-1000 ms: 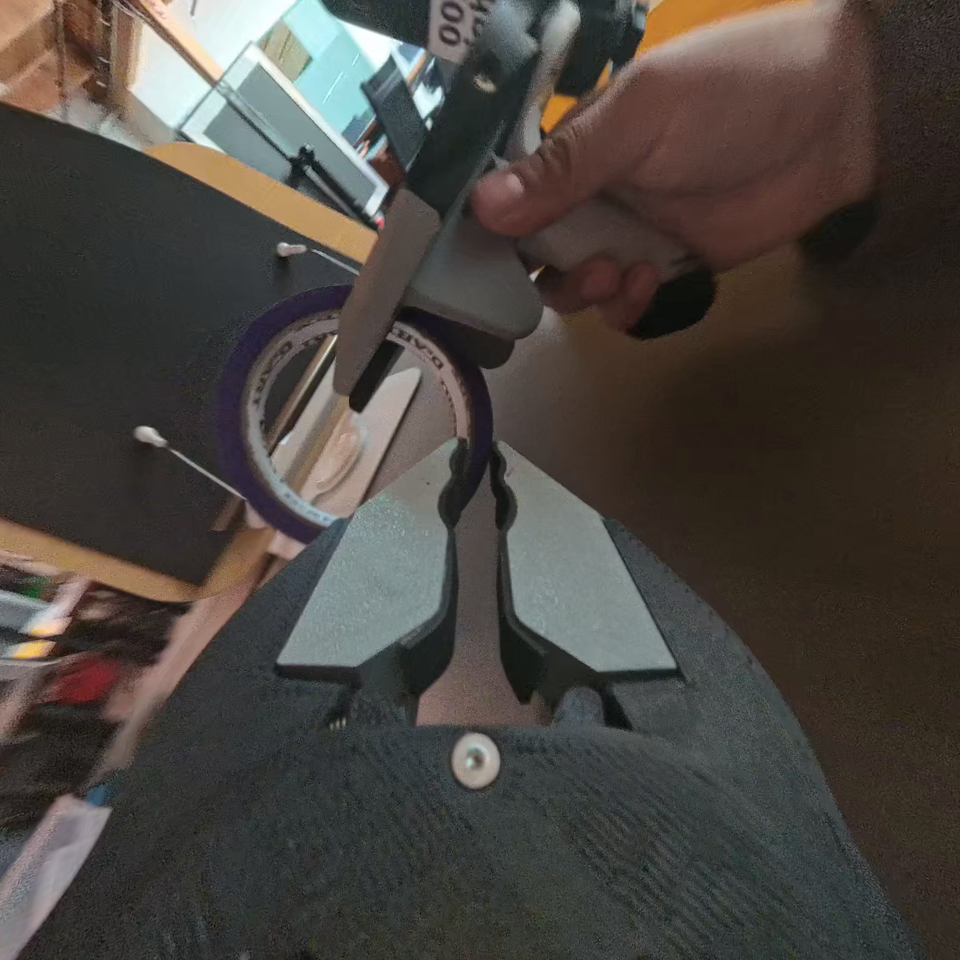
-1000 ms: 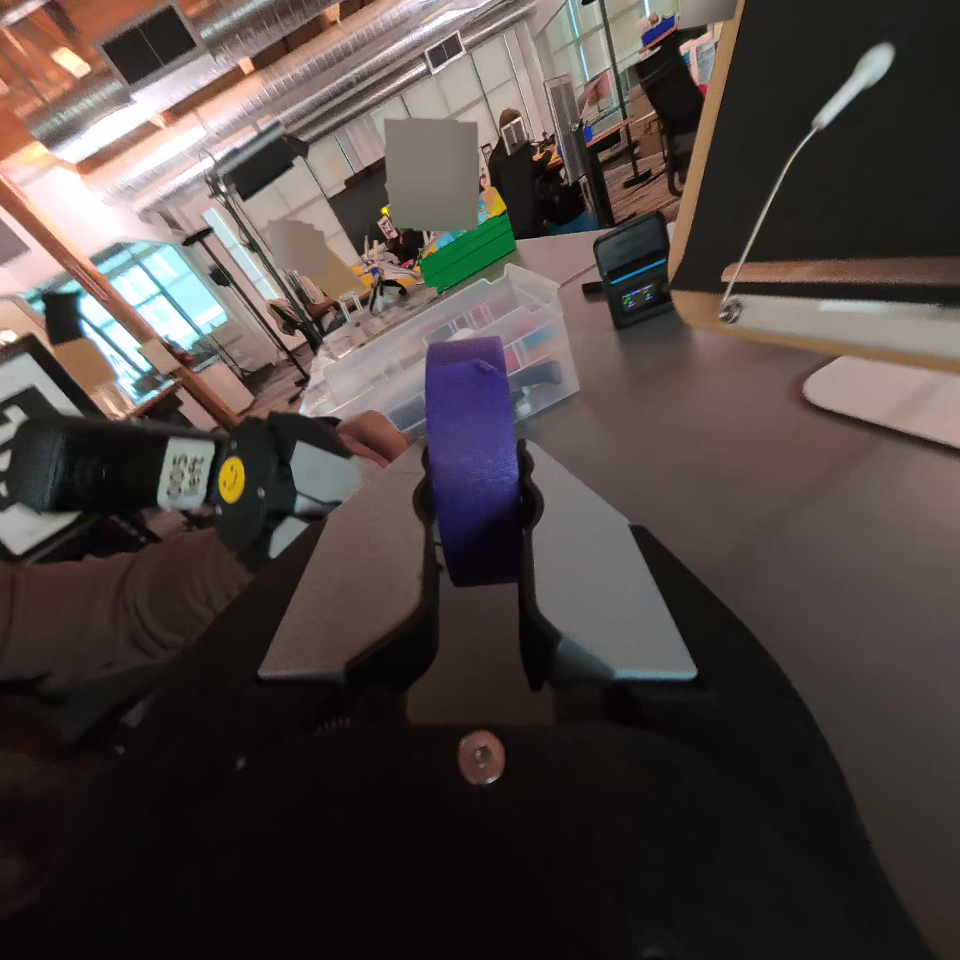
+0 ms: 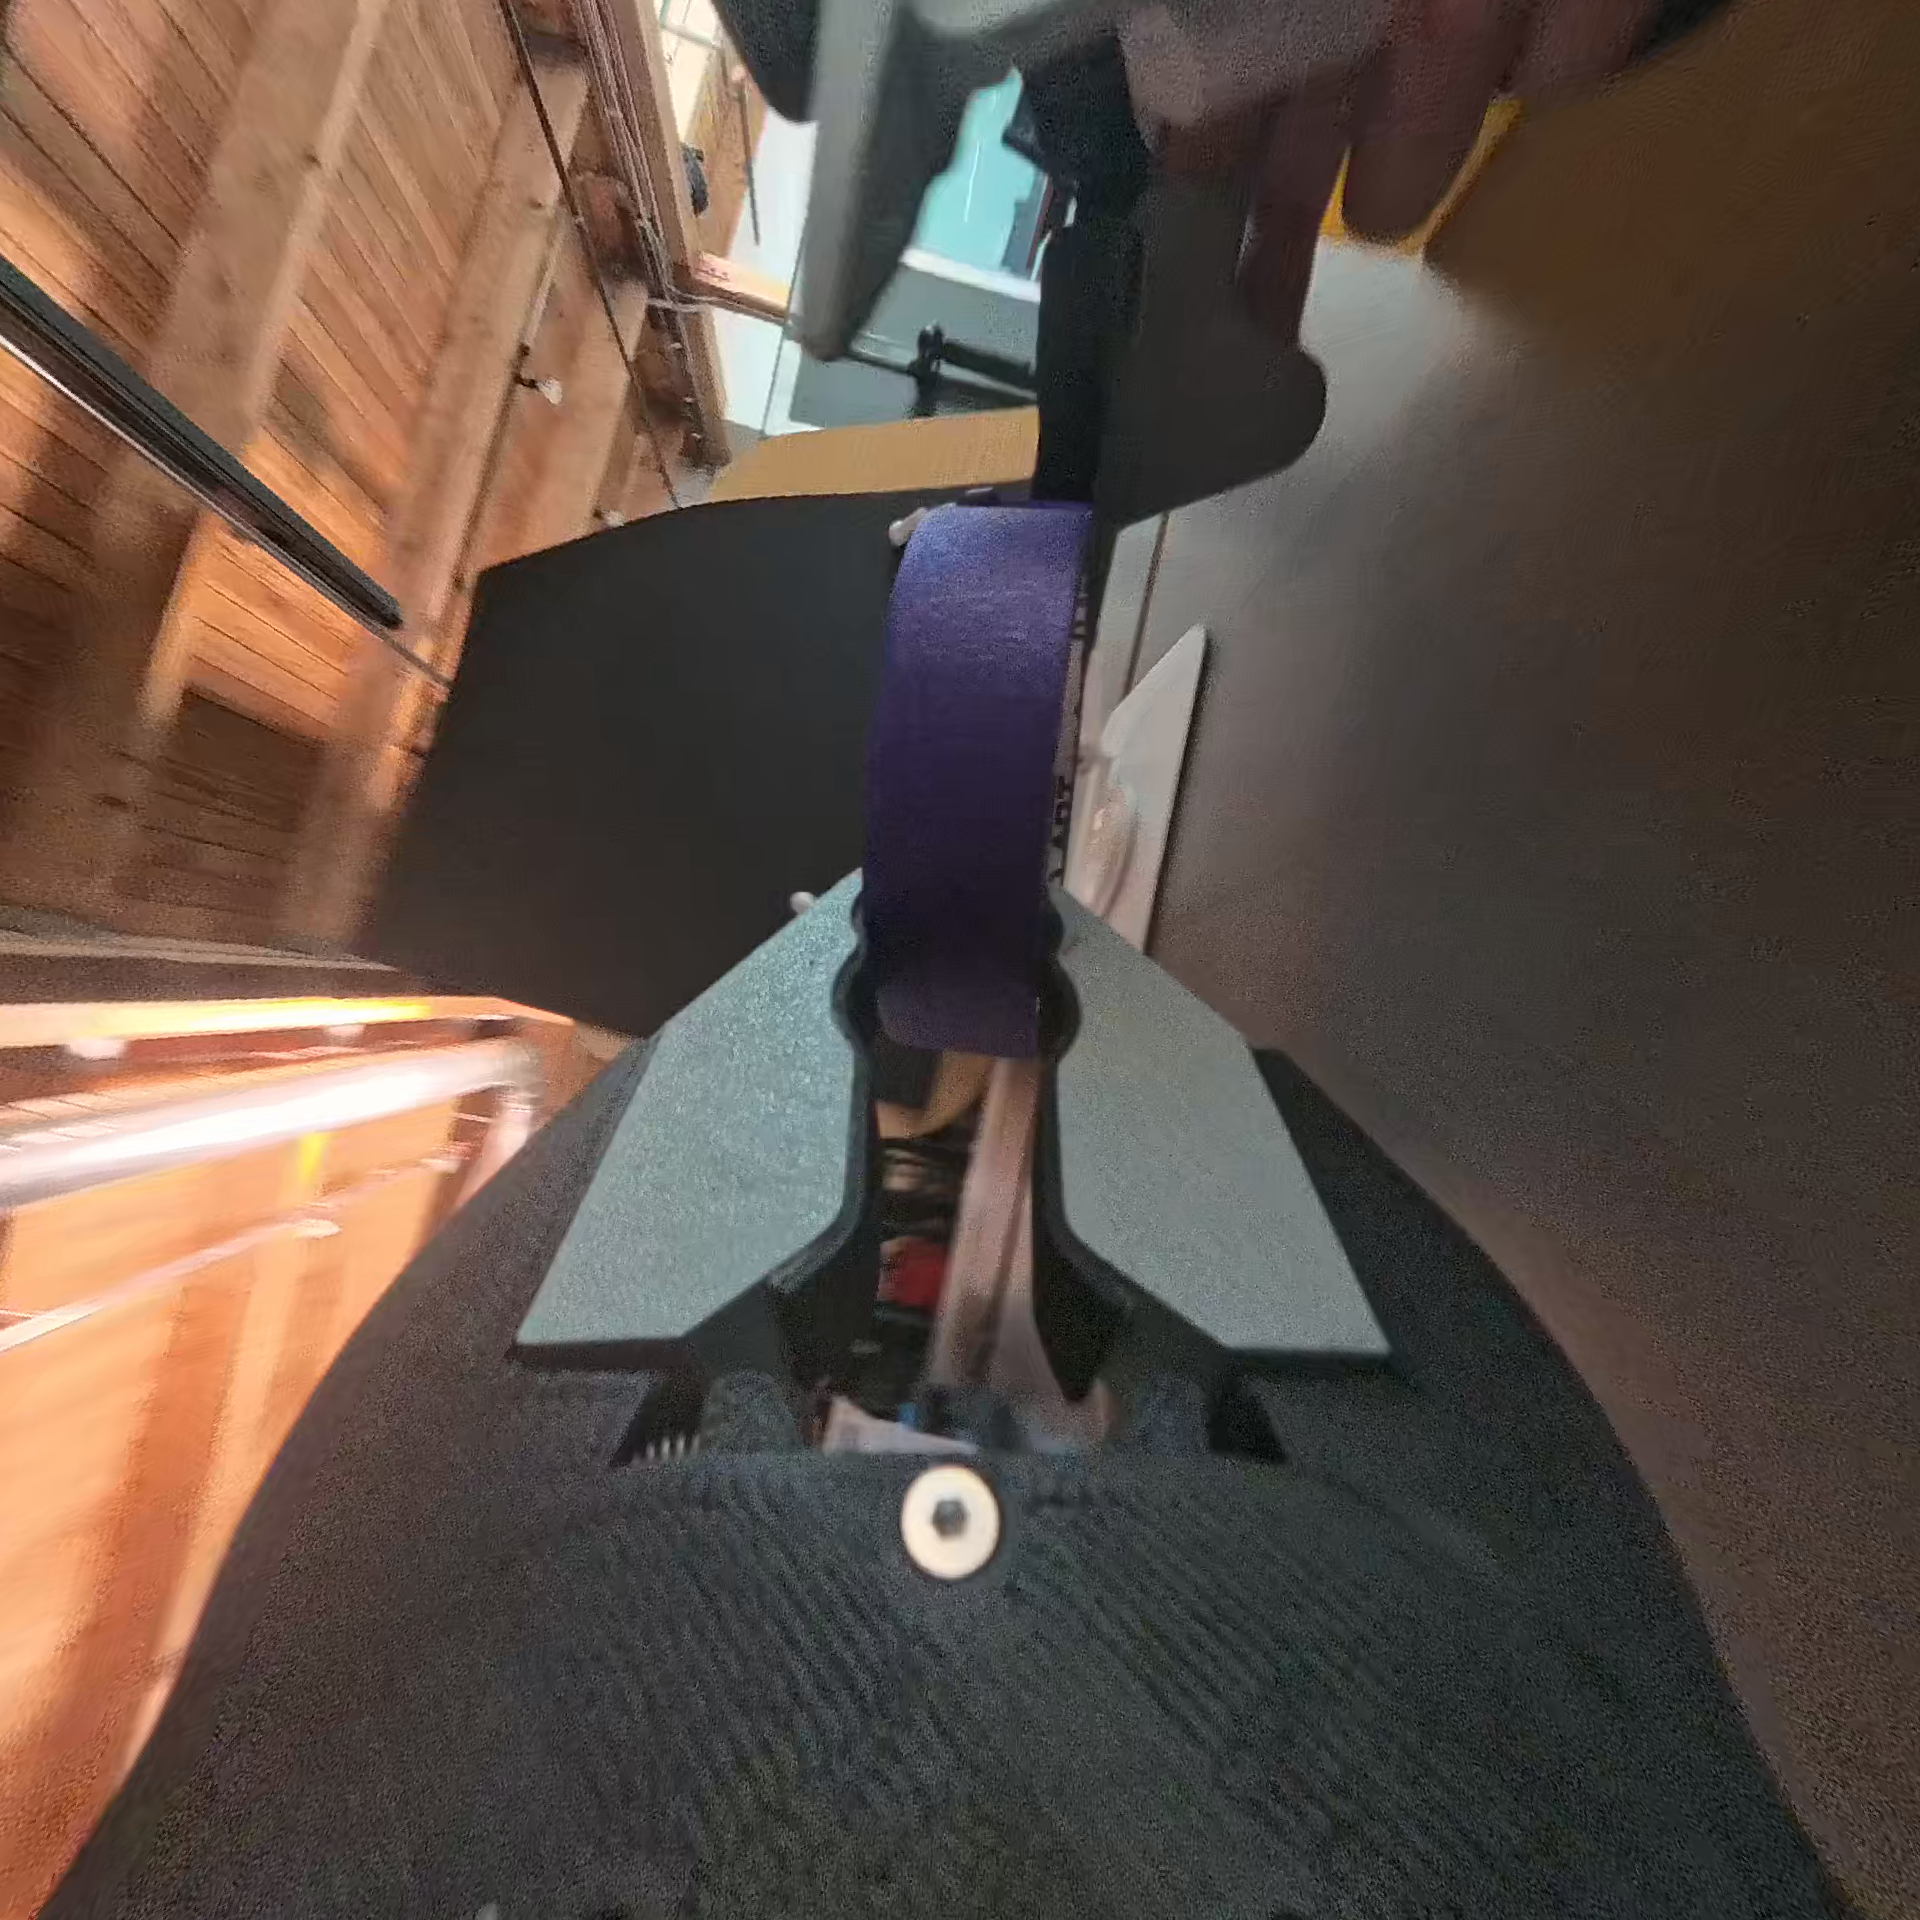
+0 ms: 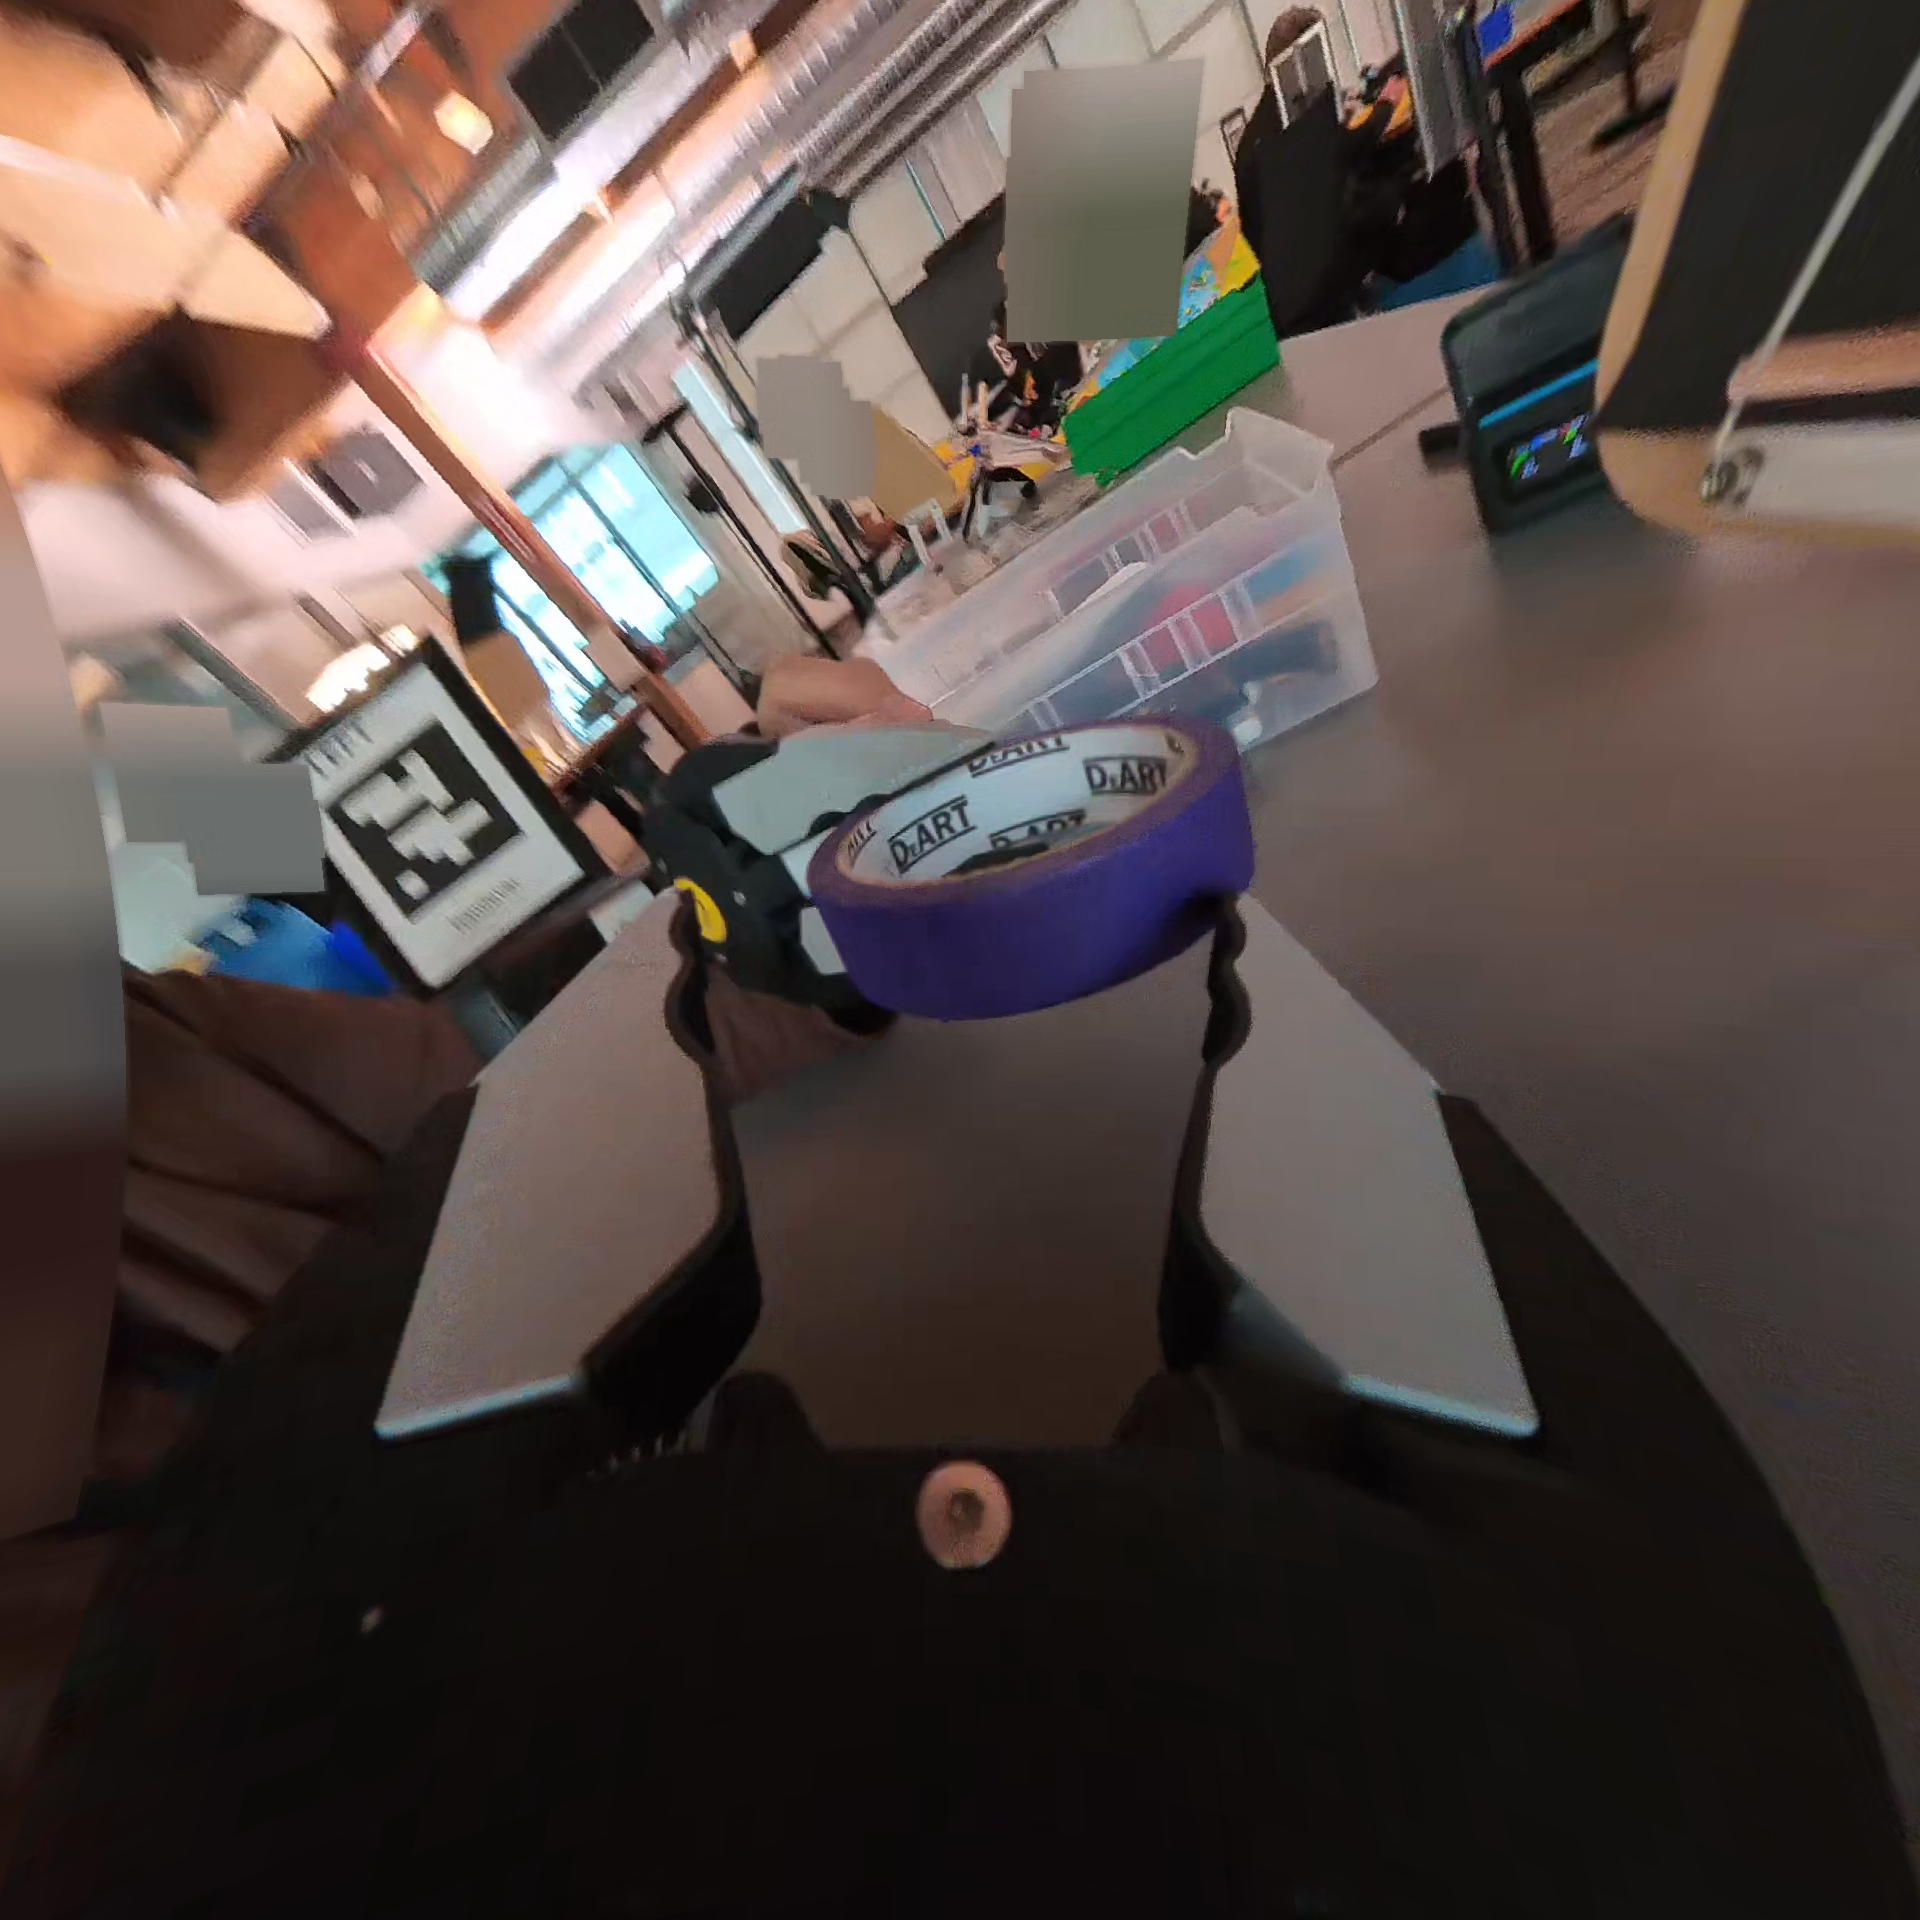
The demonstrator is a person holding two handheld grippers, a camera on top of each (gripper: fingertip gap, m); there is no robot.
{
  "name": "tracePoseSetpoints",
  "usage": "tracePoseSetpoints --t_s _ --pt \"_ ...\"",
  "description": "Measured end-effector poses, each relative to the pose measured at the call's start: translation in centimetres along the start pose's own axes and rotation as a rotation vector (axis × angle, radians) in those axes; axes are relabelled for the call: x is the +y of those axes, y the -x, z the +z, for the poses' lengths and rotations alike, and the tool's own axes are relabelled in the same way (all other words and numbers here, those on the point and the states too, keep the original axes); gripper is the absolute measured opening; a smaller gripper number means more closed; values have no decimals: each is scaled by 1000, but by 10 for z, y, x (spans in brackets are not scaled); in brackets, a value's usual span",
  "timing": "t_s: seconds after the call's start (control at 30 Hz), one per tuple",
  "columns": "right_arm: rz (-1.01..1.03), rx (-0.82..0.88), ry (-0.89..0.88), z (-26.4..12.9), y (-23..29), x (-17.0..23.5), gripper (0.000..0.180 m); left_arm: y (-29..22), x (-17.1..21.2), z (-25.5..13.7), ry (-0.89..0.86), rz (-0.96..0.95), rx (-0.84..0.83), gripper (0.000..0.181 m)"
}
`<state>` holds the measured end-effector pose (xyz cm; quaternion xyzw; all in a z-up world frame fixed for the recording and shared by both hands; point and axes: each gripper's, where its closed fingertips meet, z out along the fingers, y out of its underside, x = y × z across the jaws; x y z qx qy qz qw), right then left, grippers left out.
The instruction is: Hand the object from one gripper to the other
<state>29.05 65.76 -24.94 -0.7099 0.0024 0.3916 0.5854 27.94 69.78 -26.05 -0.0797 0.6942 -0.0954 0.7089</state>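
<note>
Mid-frame, the left gripper (image 3: 956, 997) clamps the purple roll of masking tape (image 3: 971, 769) edge-on; the right gripper (image 4: 956, 966), jaws spread, apparently has let go.

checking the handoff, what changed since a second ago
The left gripper has closed on the purple tape roll; a second ago its tips only reached the roll's rim. The right gripper, which was clamping the roll then, has opened wide and let go, the roll now ahead of its fingertips. The roll stays off the table; the clear bin has not moved.
</note>
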Motion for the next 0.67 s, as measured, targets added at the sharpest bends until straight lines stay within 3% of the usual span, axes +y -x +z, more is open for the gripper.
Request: tracePoseSetpoints --t_s 0.13,0.27,0.33,0.47,0.6,0.63,0.67 --pt "211 -39 32 1 -10 13 94 3 3 4 40 200 -70 23" --pt "303 -121 -11 6 -7 10 67 0 -12 2 -8 298 -94 24" --pt "319 -104 21 6 -12 17 45 -2 -15 2 -14 303 -97 24" --pt "263 -46 46 1 -18 17 38 -11 -4 10 31 93 -50 32" --pt "40 84 -19 -7 -17 -6 36 -18 -4 13 -8 -314 61 57" --pt "-50 152 -32 -9 -18 -12 32 -20 -2 14 6 -392 86 56" --pt "-137 224 -41 -13 -19 -18 27 -20 3 15 22 -467 92 39"
